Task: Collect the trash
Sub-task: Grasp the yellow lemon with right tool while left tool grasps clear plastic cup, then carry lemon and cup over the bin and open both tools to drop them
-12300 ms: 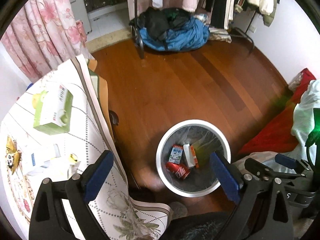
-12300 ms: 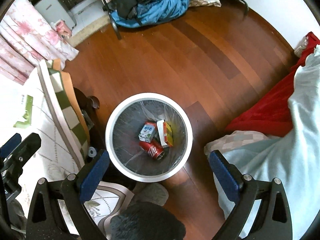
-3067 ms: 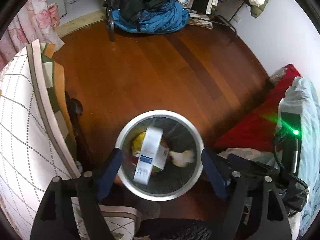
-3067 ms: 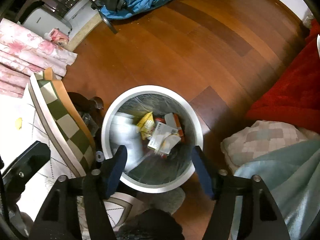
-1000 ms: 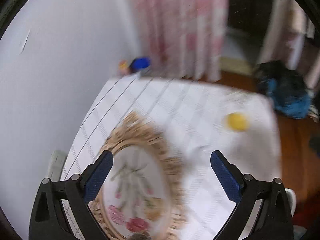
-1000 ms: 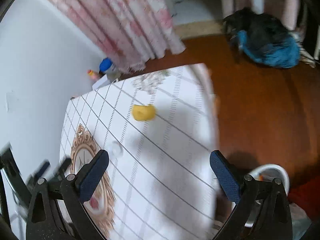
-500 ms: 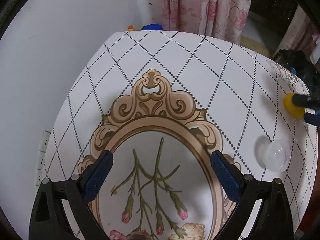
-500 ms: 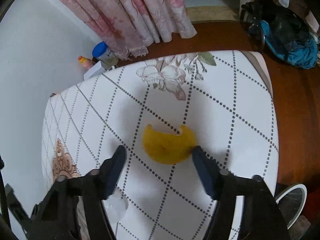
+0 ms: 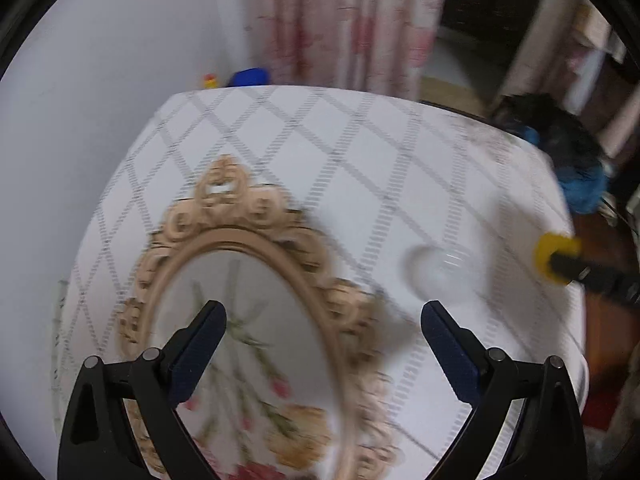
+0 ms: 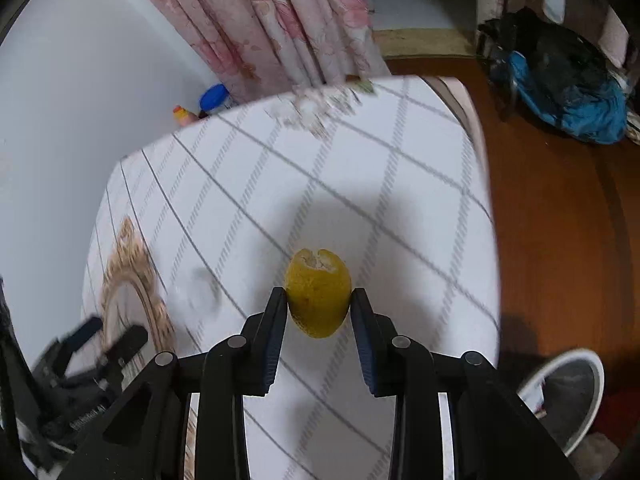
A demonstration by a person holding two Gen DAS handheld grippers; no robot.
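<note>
The right gripper (image 10: 319,304) has its tongs pinched narrow on a yellow peel (image 10: 318,298), held just above the table (image 10: 360,184). The grip looks shallow, so the soft peel could slip out on the way to the bin (image 10: 576,392), which is cut off at the near right. The left gripper (image 9: 323,322) hangs wide and empty, near a clear plastic lid (image 9: 442,270) that is blurred and hard to make out; being see-through, it could be missed.
</note>
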